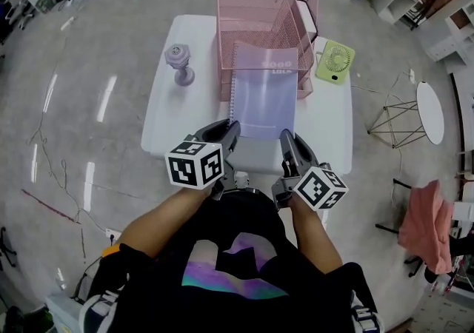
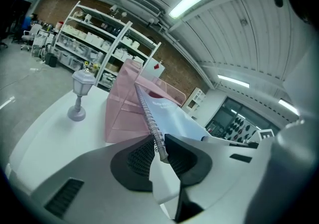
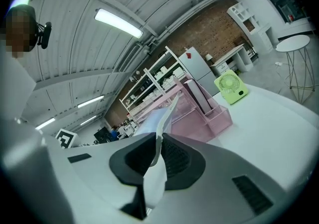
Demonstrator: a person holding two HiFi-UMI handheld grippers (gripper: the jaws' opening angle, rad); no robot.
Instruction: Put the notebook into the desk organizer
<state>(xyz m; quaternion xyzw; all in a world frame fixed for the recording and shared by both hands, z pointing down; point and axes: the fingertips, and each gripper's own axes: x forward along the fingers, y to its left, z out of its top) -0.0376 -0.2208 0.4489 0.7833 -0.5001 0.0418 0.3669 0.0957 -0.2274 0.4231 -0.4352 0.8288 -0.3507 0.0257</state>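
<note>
A lavender spiral-bound notebook [image 1: 264, 95] is held off the white table [image 1: 167, 113] by its two near corners. My left gripper [image 1: 230, 130] is shut on the spiral-wire corner, and the wire [image 2: 155, 133] shows pinched between the dark pads. My right gripper [image 1: 287, 139] is shut on the notebook's other near corner, with the thin page edge [image 3: 160, 141] between its pads. The notebook's far end overlaps the front of the pink wire desk organizer [image 1: 255, 24]. In the gripper views the organizer [image 2: 122, 106] [image 3: 202, 111] stands just beyond the notebook [image 2: 172, 116].
A small purple lamp-shaped ornament [image 1: 178, 64] [image 2: 79, 93] stands on the table left of the organizer. A green desk fan [image 1: 335, 61] [image 3: 230, 87] lies to its right. A wire-legged stool [image 1: 404, 120] and a round white side table [image 1: 429, 111] stand on the floor to the right.
</note>
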